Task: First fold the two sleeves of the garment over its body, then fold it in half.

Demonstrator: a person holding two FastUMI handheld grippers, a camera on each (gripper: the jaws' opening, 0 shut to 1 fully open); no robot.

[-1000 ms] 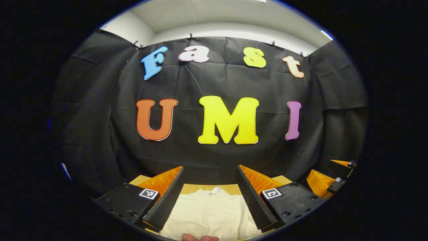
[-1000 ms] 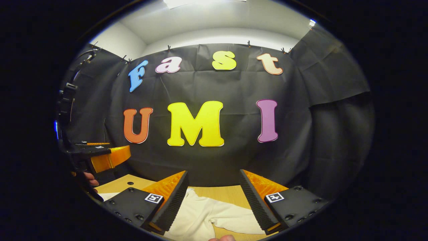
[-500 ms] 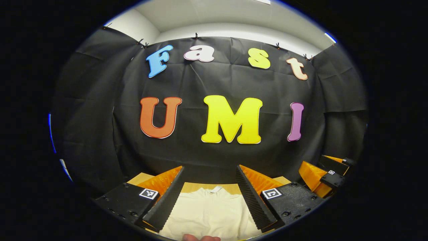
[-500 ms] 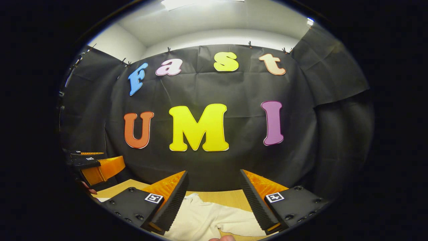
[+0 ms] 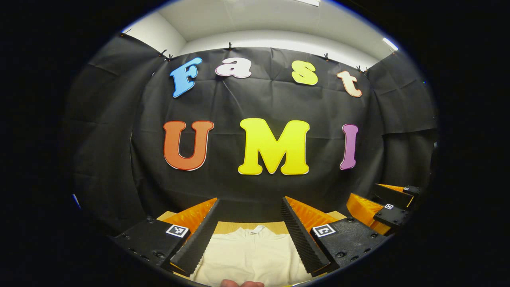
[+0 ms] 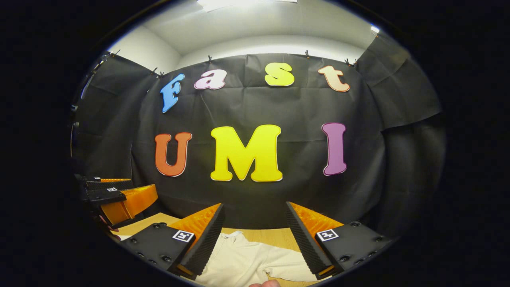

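The cream garment lies flat on the wooden desk at the bottom centre of the left gripper view, its collar tag toward the booth wall, framed between the spread jaws of the left gripper, which hold nothing. In the right gripper view the right gripper also hangs above the desk with its jaws wide apart and empty, and one sleeve of the garment runs toward the lower right of the frame, lying out to the side, not yet folded over the body. Both grippers look high above the cloth, so the likely trouble is a blind descent: the jaws could pinch too little fabric and let the sleeve slip mid-fold, or bite through to the body layer beneath and drag the whole garment out of line. Working both sides at once could also bunch the middle. Much is cut off: the hem and lower body fall below the frame edge, the other sleeve cannot be made out, and a fingertip intrudes at the bottom edge. The left gripper appears again at the left edge of the right gripper view, partly in shadow.
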